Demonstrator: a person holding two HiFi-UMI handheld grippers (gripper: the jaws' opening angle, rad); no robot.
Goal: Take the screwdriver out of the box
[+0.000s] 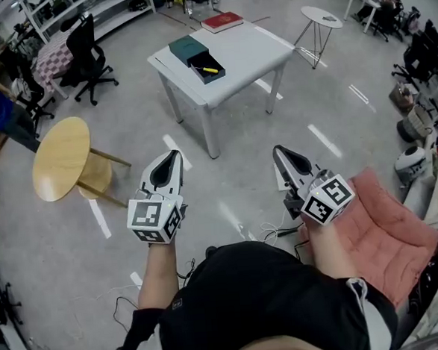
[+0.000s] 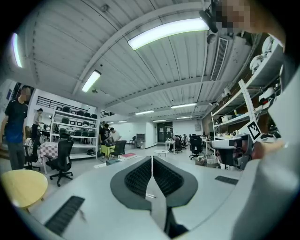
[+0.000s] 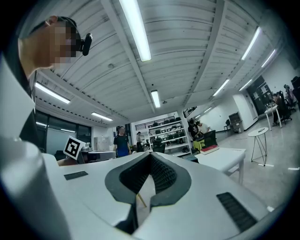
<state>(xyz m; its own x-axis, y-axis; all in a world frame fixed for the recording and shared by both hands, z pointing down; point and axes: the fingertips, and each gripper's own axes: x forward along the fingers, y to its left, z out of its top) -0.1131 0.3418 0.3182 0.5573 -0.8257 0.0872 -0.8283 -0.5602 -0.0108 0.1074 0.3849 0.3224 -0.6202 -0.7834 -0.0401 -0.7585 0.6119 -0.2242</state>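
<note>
While standing well back from the white table, holding the left gripper with its jaws pressed together and nothing pinched between them. Holding the right gripper the same way, jaws together, gripping nothing. Pointing both level, out toward 12 o'clock.

Looking out past the tips: seeing gray floor first, then the table up at 12 o'clock, well apart from both grippers. Seeing the dark box lying open on that table, with the yellow screwdriver lying inside it. Seeing a green lid just beside the box, at its 10 o'clock, and a red book further back, at its 1 o'clock. Having a round wooden table off at 9 o'clock of the left gripper and a pink cushion at 4 o'clock of the right one.

Judging the job as not started: touching nothing on the table yet. Needing to walk up to the table, open one pair of jaws, pinch the screwdriver and lift it out of the box.
</note>
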